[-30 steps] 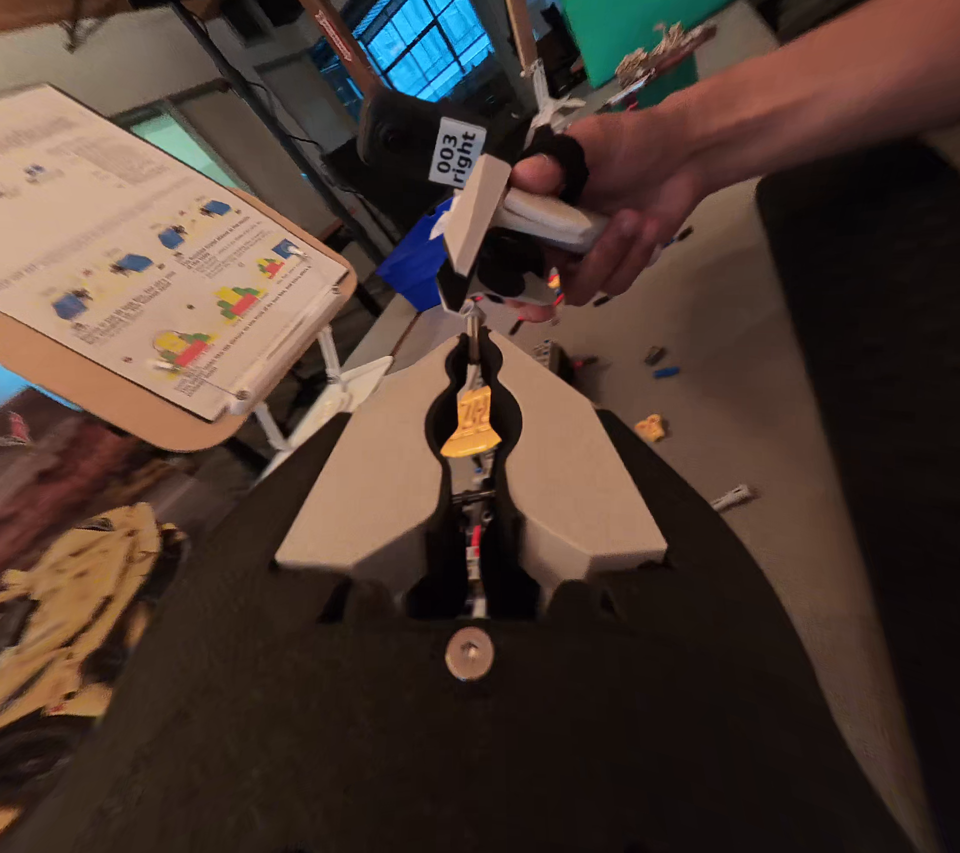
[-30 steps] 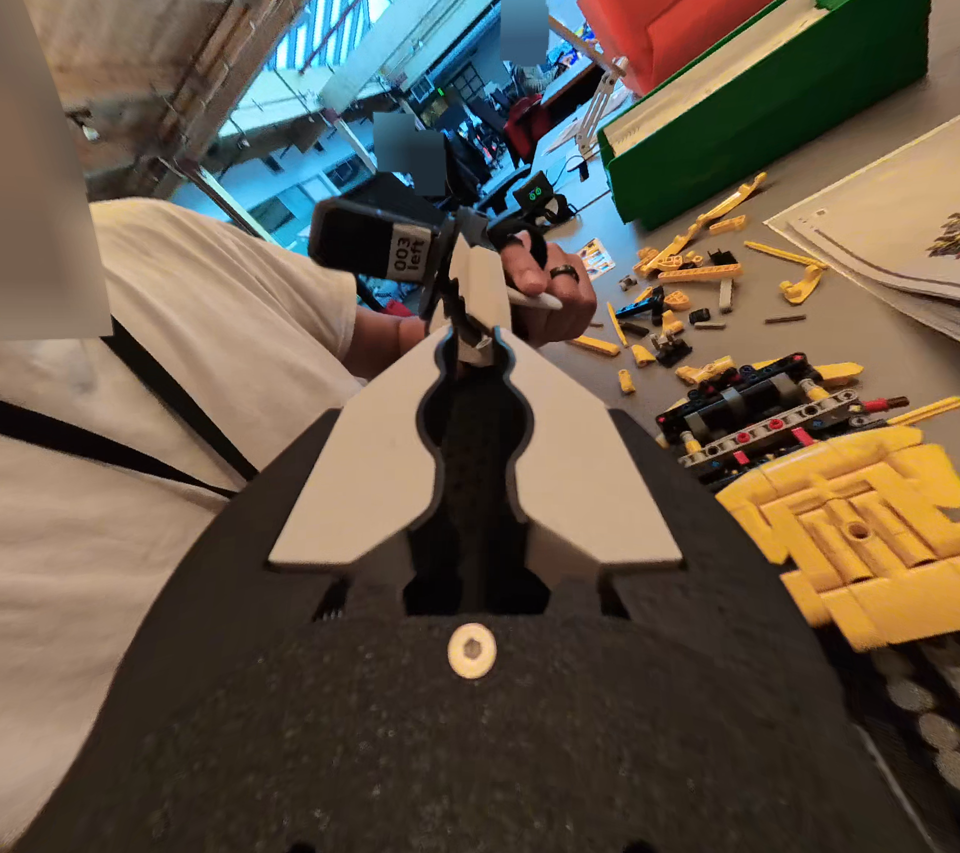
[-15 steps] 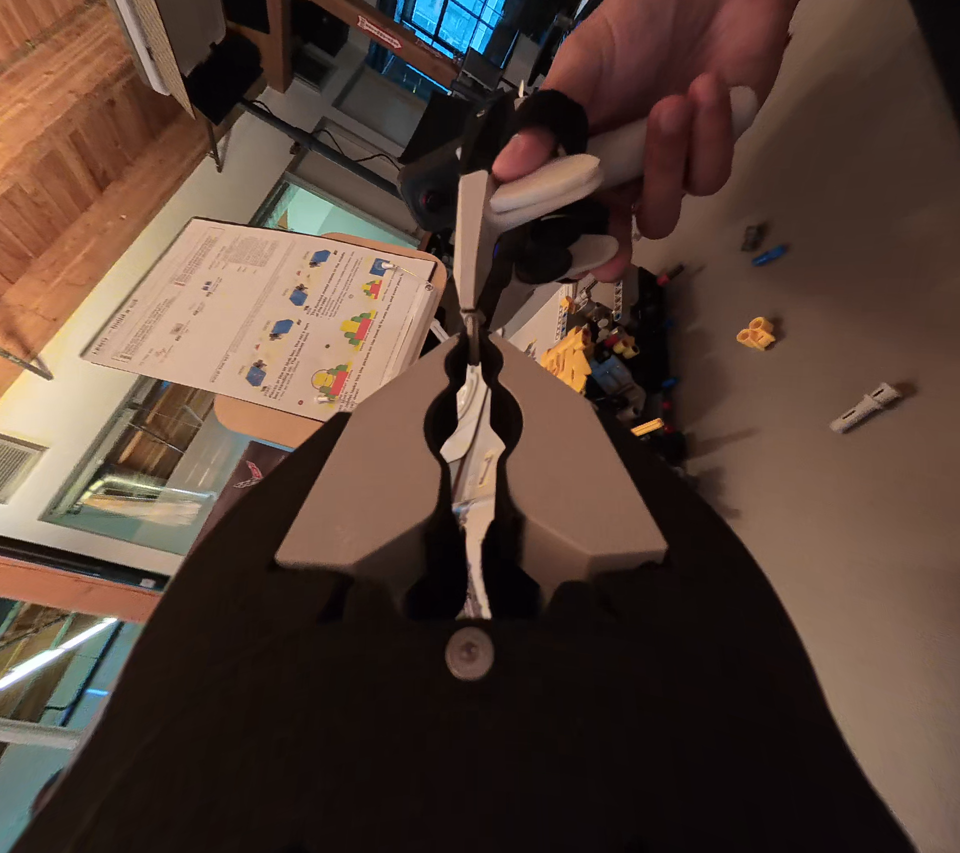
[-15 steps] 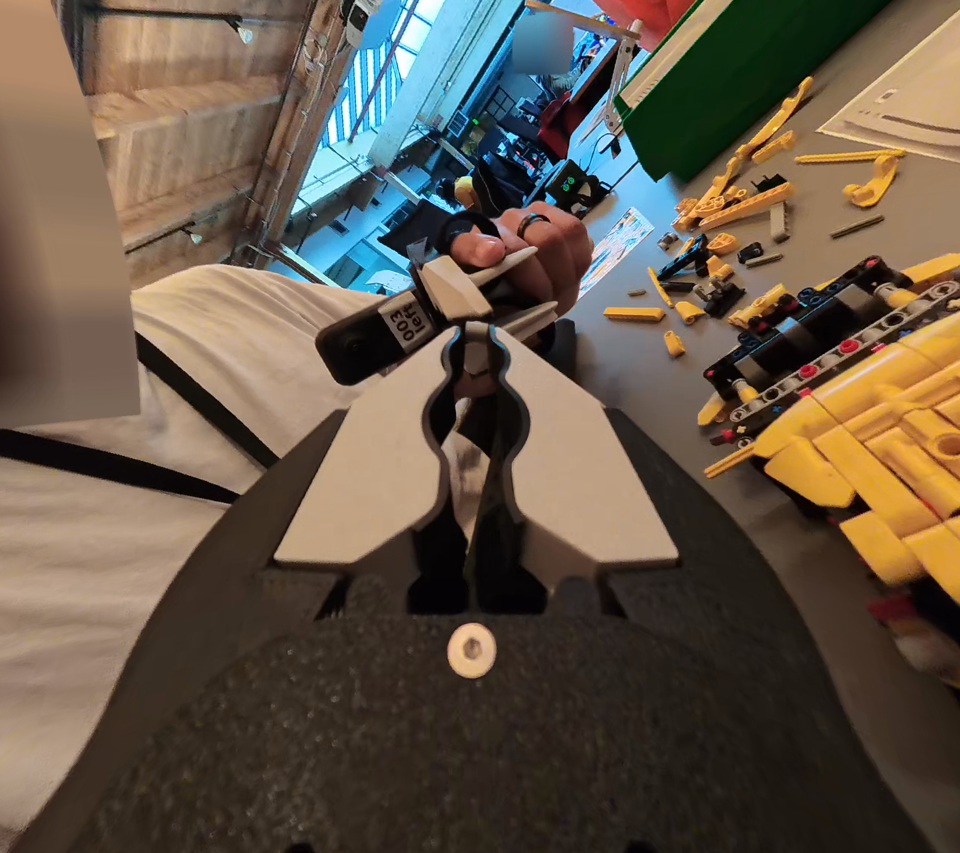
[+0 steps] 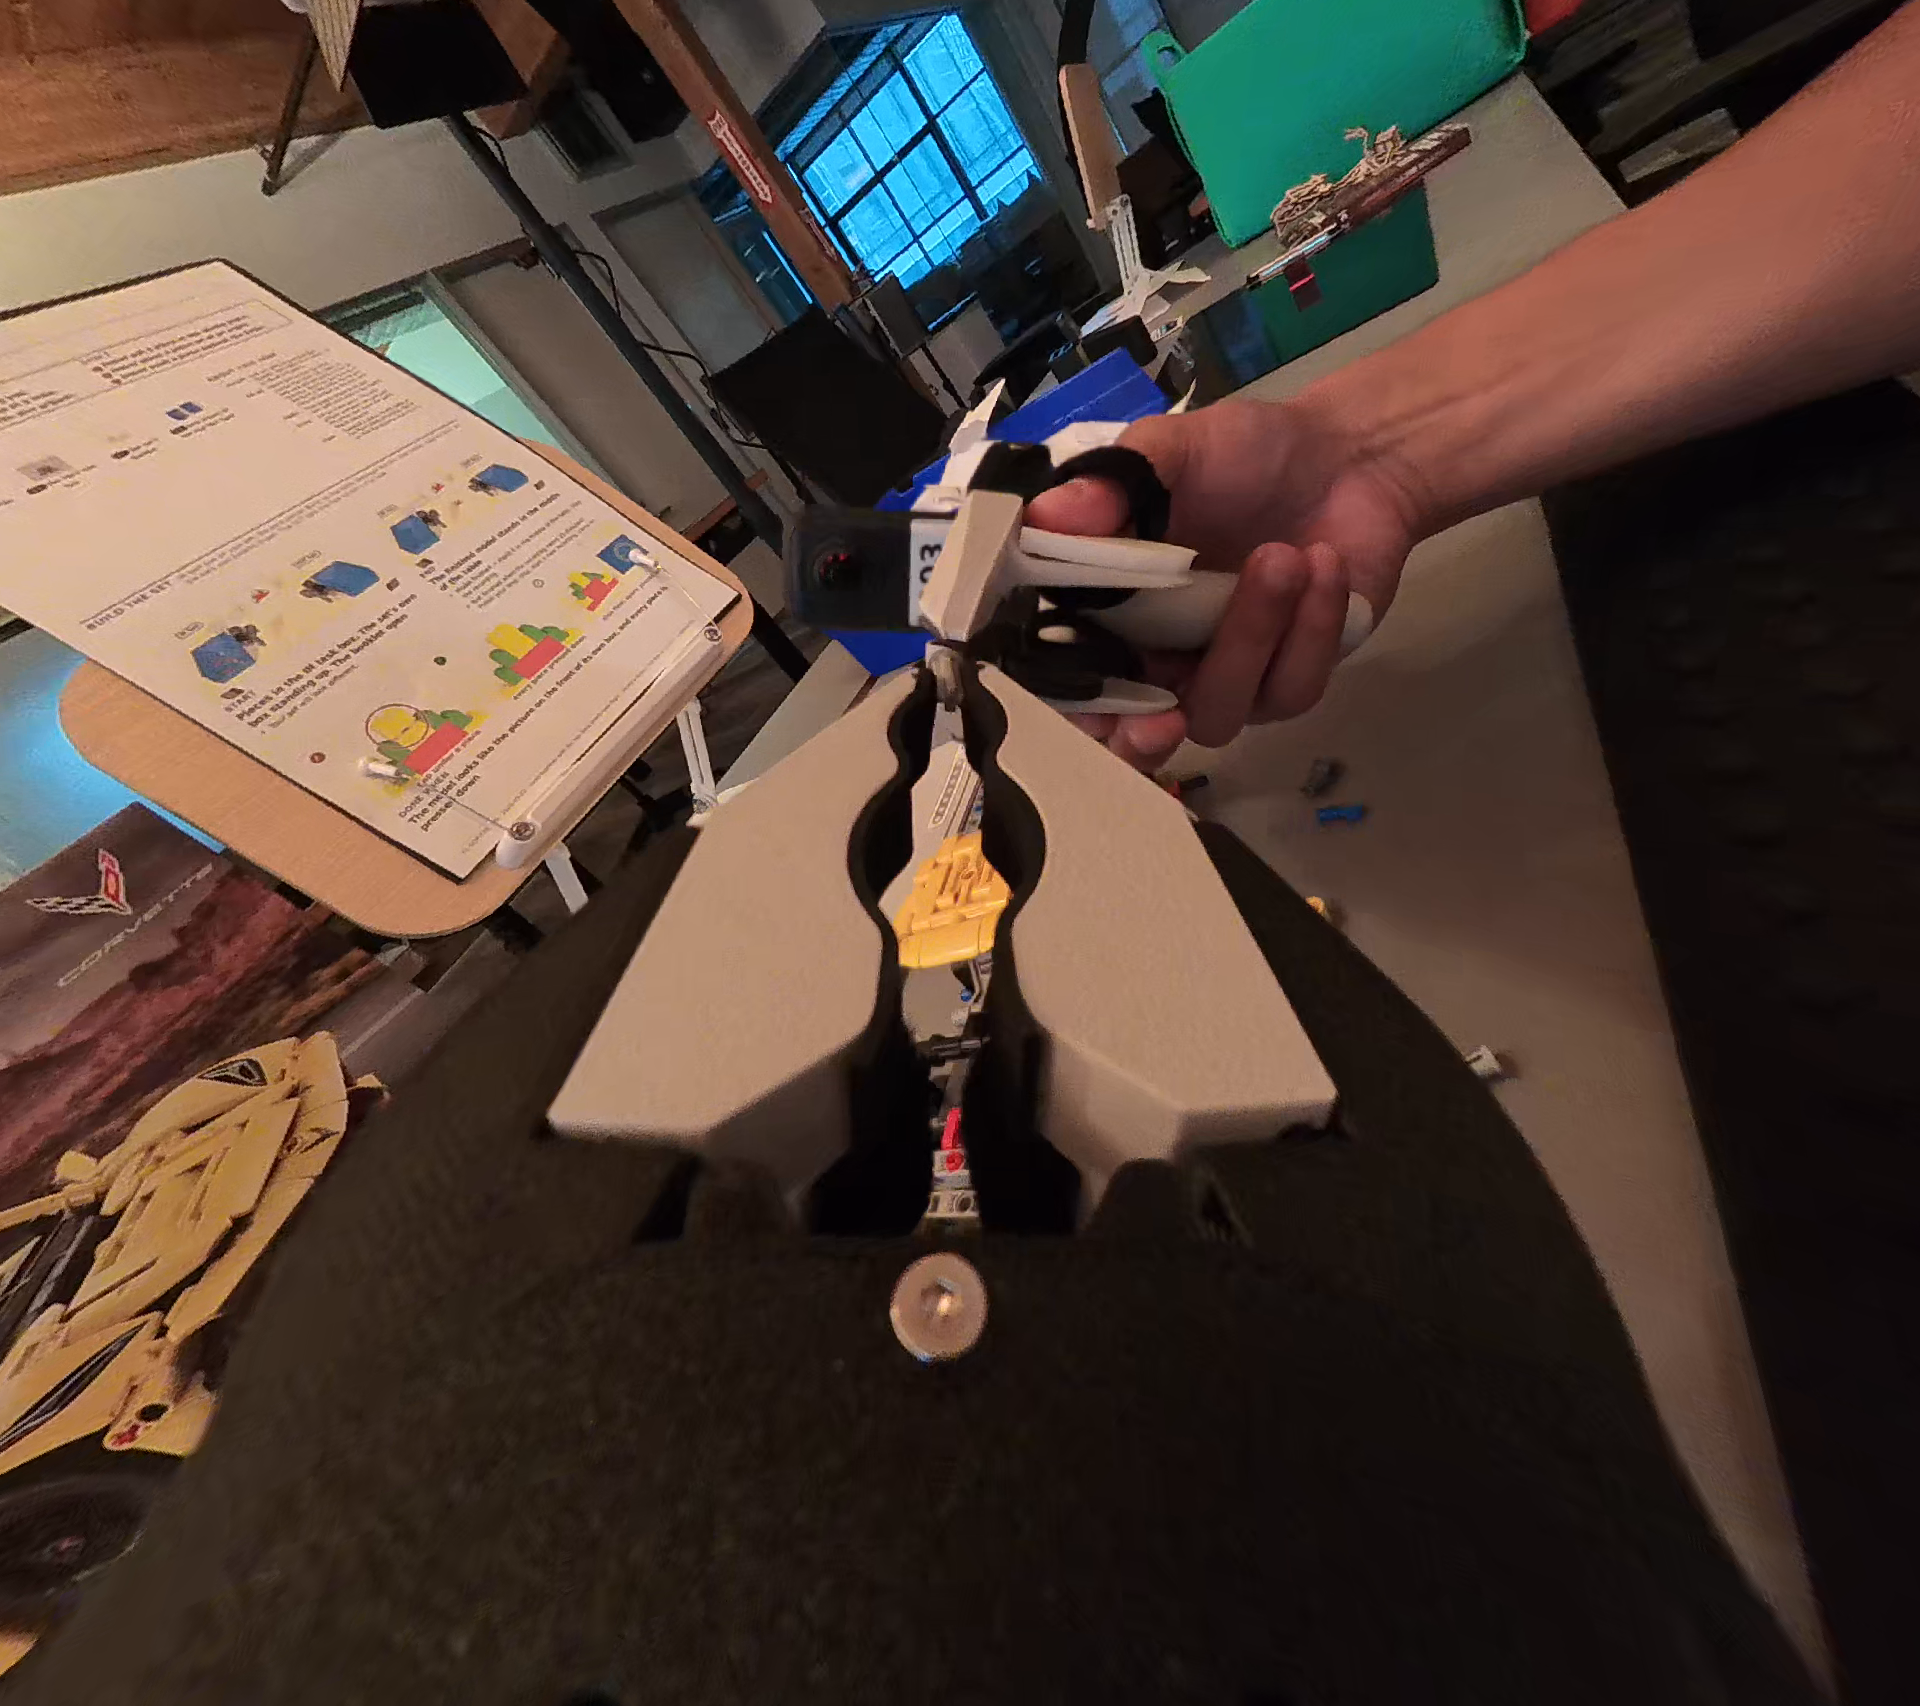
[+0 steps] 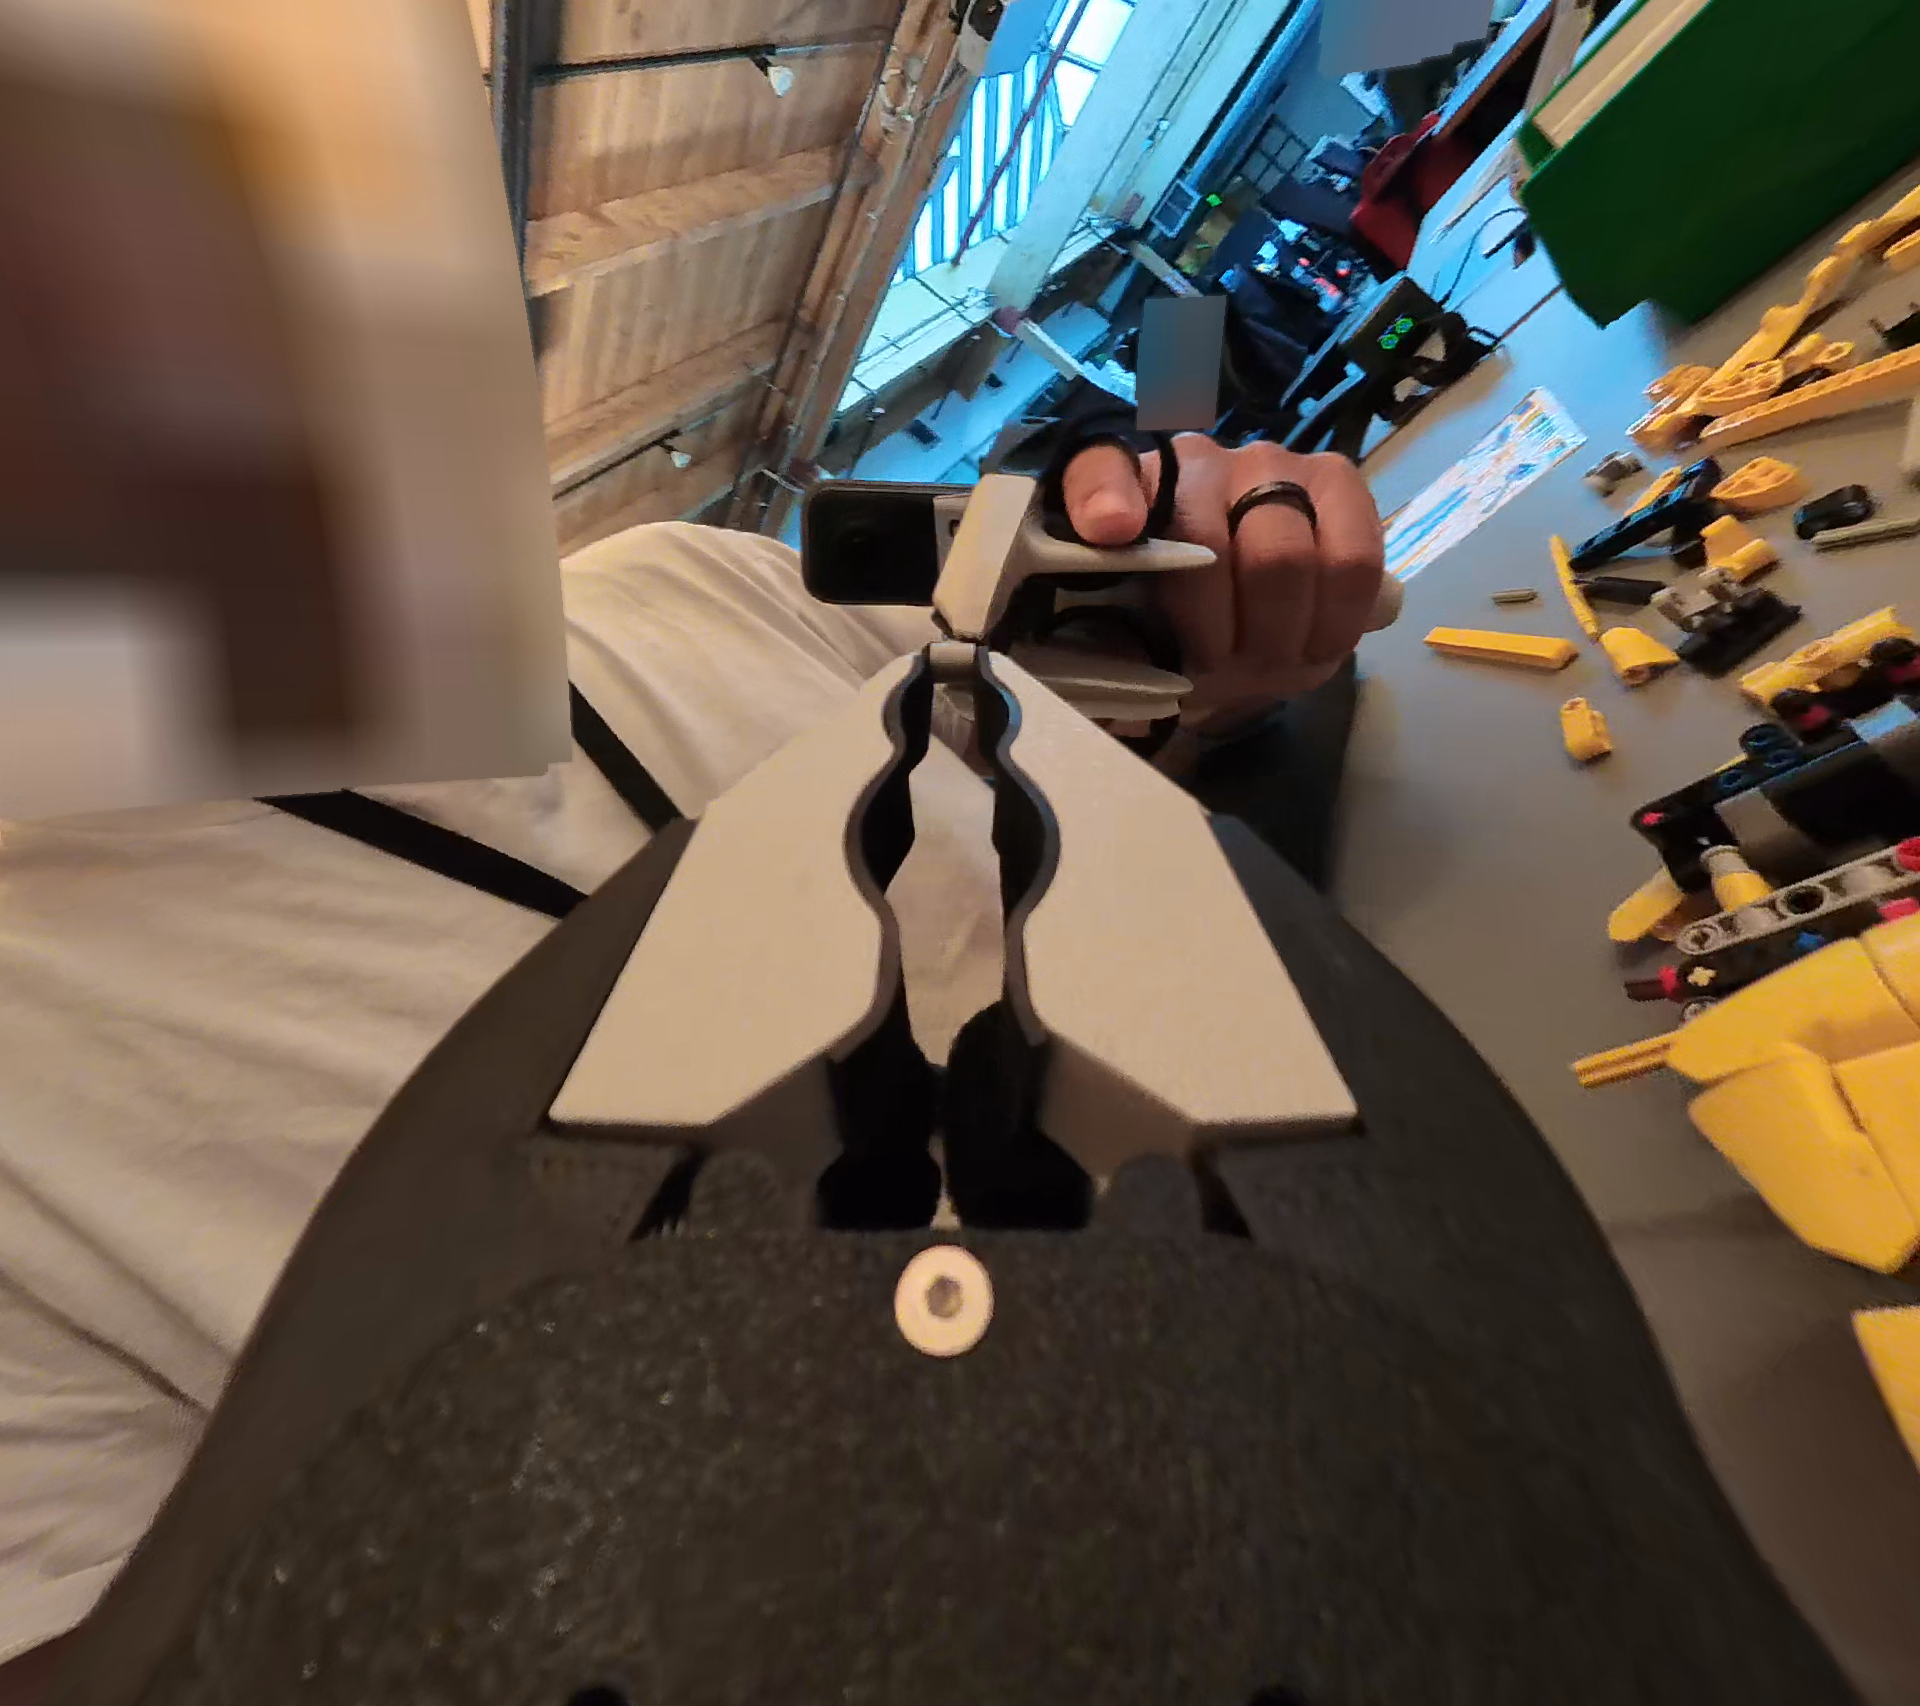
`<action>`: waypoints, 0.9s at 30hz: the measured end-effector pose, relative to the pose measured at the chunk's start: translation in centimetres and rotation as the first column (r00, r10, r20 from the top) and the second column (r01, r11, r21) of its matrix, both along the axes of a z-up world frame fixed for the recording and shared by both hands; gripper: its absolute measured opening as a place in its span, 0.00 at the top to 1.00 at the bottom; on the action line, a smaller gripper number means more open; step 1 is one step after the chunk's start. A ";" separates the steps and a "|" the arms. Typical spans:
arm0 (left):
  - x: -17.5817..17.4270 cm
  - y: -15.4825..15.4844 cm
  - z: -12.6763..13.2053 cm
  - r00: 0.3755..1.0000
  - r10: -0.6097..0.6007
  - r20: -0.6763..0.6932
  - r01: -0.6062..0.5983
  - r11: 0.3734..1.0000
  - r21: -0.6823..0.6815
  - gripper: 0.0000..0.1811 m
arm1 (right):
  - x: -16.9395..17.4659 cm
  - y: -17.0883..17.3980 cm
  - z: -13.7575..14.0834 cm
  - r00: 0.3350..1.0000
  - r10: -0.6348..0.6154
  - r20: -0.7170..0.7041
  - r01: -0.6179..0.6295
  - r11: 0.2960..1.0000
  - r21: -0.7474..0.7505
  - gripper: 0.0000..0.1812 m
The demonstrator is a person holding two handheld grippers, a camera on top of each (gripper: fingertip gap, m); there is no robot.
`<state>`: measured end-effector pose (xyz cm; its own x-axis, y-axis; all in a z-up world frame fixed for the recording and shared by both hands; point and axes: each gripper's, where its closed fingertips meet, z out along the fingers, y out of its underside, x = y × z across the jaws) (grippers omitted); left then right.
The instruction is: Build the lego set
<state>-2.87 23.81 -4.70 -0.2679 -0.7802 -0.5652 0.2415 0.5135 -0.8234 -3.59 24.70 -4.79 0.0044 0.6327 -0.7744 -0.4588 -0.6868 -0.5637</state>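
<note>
A shared workshop or maker space: exposed timber ceiling (image 6: 665, 222), industrial grid windows (image 5: 904, 150), monitors (image 5: 831, 409) and gear in the background, green storage bins (image 5: 1340, 46) on a long grey desk (image 5: 1455, 877).

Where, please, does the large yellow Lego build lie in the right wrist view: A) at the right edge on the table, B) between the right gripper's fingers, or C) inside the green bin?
A: the large yellow Lego build rests on the grey table at the right edge.
</note>
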 end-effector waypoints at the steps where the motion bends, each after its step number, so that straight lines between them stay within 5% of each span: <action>1: 0.0 0.0 0.0 1.000 0.000 0.000 0.000 1.000 0.001 0.98 | 0.0 0.0 -0.1 1.000 0.013 -0.018 -0.013 1.000 -0.002 0.96; 6: 0.4 0.8 -0.8 0.998 0.055 -0.028 -0.053 0.996 0.072 0.98 | 0.4 0.8 -0.7 0.998 -0.047 0.032 0.047 0.999 0.002 0.96; 9: 0.6 2.3 -2.0 0.986 0.154 -0.070 -0.142 0.978 0.153 0.98 | 1.4 1.1 -2.7 0.920 -0.227 0.320 0.224 0.973 0.046 0.91; 10: 0.4 3.0 -2.5 0.978 0.190 -0.092 -0.174 0.972 0.156 0.98 | 1.7 0.7 -3.8 0.856 -0.268 0.441 0.279 0.959 0.042 0.83; 12: -0.1 4.3 -4.0 0.956 0.252 -0.149 -0.234 0.963 0.132 0.98 | 1.9 -1.2 -7.8 0.602 -0.281 0.747 0.350 0.934 0.070 0.83; 14: -0.7 4.8 -5.9 0.933 0.278 -0.230 -0.266 0.960 0.082 0.98 | 0.9 -3.5 -11.7 0.392 -0.193 0.899 0.401 0.916 0.022 0.85; 22: -1.5 0.9 -10.8 0.898 0.083 -0.432 -0.028 0.991 0.133 0.98 | -1.8 -4.3 -16.3 0.108 -0.166 0.980 0.544 0.835 0.082 0.88; 27: -1.6 -0.9 -12.9 0.861 0.056 -0.505 0.051 0.979 0.196 0.98 | -2.0 -3.9 -16.6 0.126 -0.164 0.978 0.548 0.834 0.069 0.91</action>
